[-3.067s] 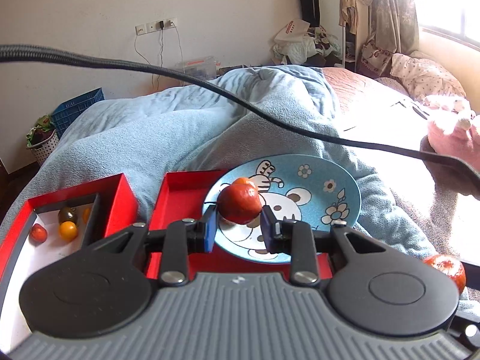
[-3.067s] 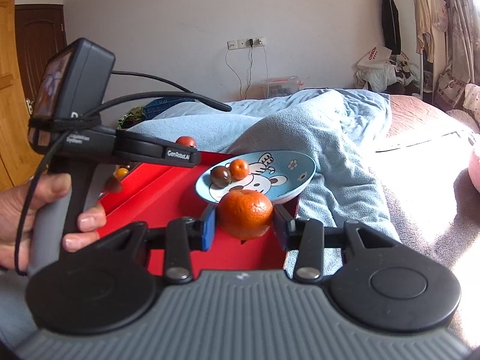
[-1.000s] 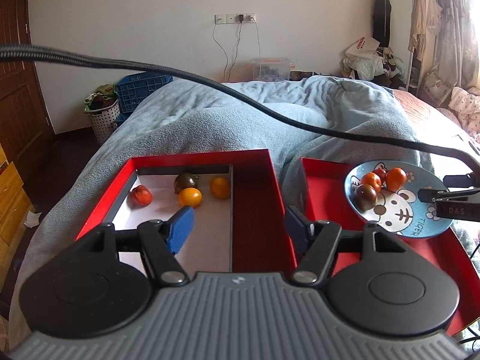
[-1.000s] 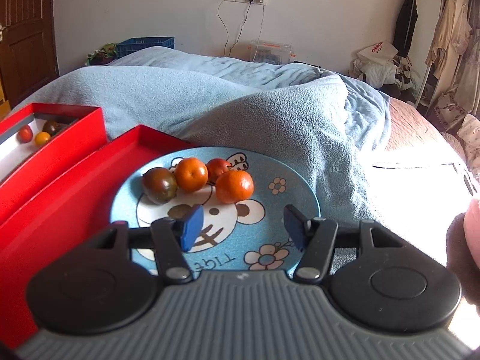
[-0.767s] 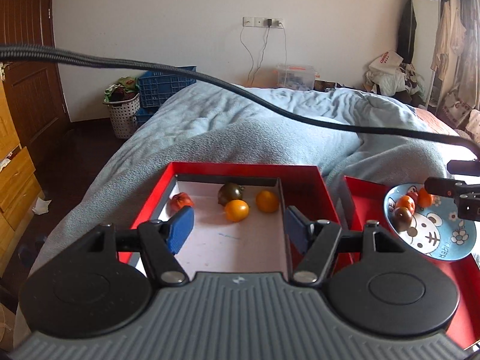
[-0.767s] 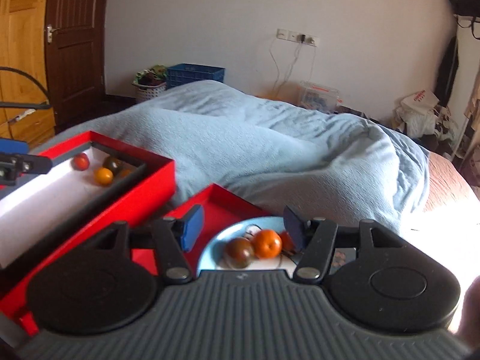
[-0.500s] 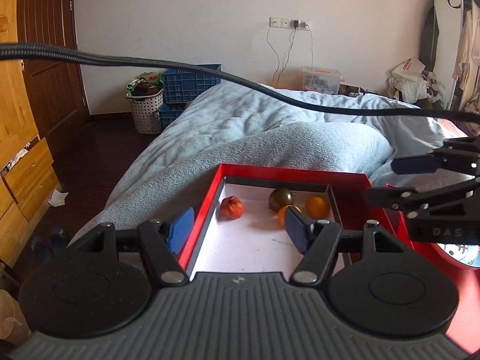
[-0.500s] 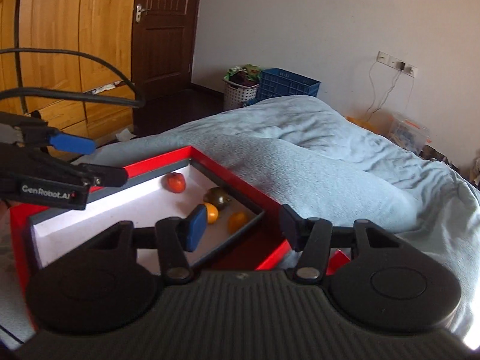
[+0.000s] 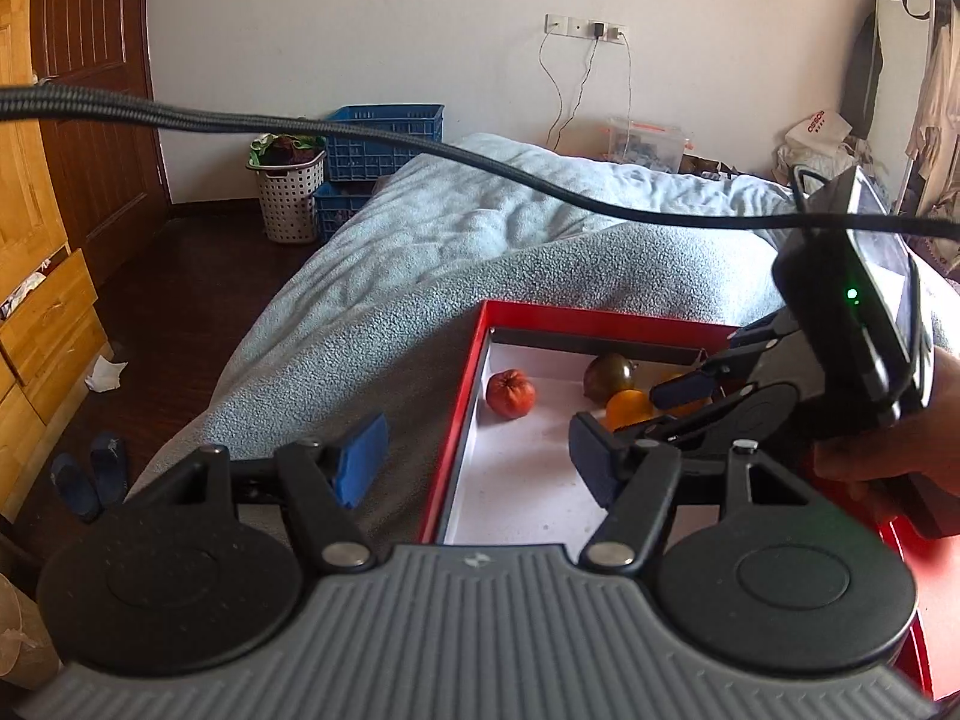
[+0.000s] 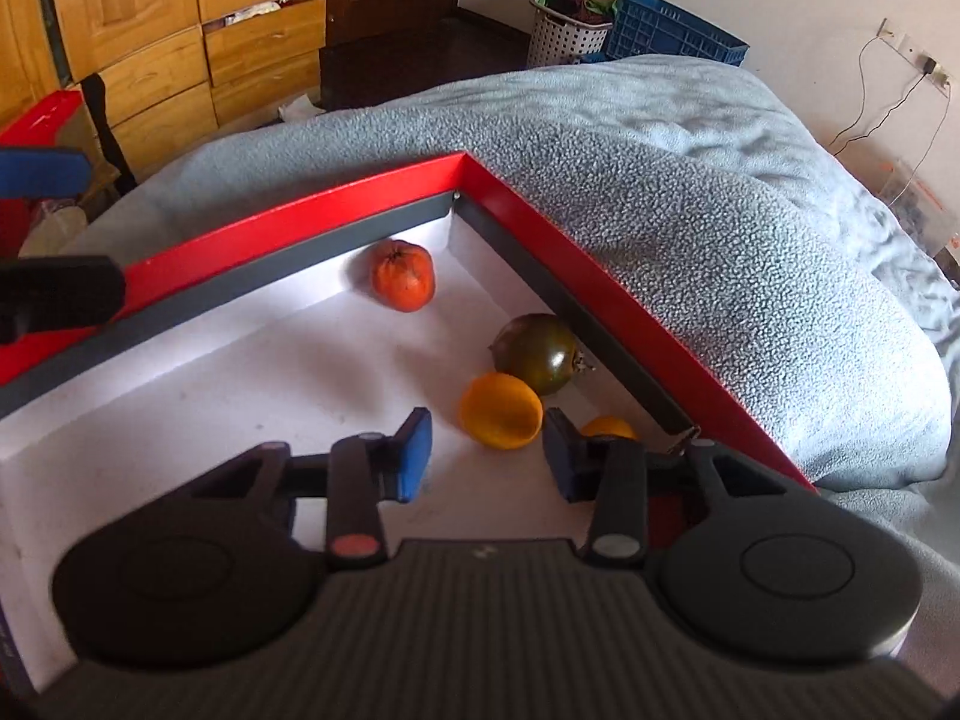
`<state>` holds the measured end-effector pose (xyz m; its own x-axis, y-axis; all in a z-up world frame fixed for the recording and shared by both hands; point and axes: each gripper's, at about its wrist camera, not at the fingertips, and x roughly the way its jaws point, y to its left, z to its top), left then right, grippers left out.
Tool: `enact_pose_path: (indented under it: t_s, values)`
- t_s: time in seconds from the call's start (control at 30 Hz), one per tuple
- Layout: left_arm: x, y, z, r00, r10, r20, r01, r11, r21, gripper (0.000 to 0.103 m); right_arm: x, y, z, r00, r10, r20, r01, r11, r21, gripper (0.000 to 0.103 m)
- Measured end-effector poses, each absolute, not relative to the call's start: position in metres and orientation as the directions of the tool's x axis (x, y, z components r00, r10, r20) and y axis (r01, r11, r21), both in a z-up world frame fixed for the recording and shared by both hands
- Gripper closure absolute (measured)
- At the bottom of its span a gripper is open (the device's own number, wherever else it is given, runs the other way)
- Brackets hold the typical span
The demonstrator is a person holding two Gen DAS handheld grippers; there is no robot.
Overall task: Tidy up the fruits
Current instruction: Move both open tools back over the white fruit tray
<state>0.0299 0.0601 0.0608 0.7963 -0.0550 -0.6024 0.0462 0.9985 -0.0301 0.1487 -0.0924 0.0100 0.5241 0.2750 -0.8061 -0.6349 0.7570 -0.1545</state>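
Left wrist view: left gripper (image 9: 480, 465) open wide, nothing between the blue pads, hanging over the near left edge of the red box (image 9: 462, 396) on the grey-blue blanket (image 9: 456, 252). Inside the white-lined box: a red tomato (image 9: 510, 393) alone toward the left wall; a dark green-brown tomato (image 9: 609, 378) near the far wall; an orange fruit (image 9: 627, 409) just in front of it. Right gripper (image 9: 678, 389) reaching in from the right, held by a hand (image 9: 888, 450), with a black device (image 9: 858, 324) showing a green light mounted on top. Also only here: a braided cable (image 9: 360, 132) across the frame, wall sockets (image 9: 585, 30), a white laundry basket (image 9: 288, 192), blue crates (image 9: 390, 132), slippers (image 9: 90, 474) on the dark floor.

Right wrist view: right gripper (image 10: 486, 453) angled down into the box (image 10: 336, 204), jaws closing, pads not yet pressing on anything. Orange fruit (image 10: 501, 411) just ahead of the tips, roughly in line with the gap. Dark tomato (image 10: 537, 351) touching or nearly touching it behind, against the box wall. Red tomato (image 10: 402, 276) apart, close to the far corner. Shown only in this view: a second, smaller orange fruit (image 10: 609, 426) partly hidden behind the right finger, and wooden drawers (image 10: 180, 60) beyond the bed. Blue pad of the left gripper (image 10: 42, 171) at the left edge.
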Motion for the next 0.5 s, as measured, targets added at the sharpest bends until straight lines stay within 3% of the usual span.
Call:
enact_pose_path:
  t_s: [0.1,0.5]
  values:
    - [0.031,0.060,0.059,0.793,-0.056,-0.607,0.044,0.998,-0.034,0.031,0.154,-0.092,0.006,0.537,0.270,-0.799,-0.623,0.766,-0.159,0.068]
    - [0.055,0.023,0.074,0.791,-0.120,-0.600,0.122,0.992,-0.037,0.031,0.077,-0.154,0.053,0.679,0.334,-0.653,-0.534,0.836,-0.128,0.068]
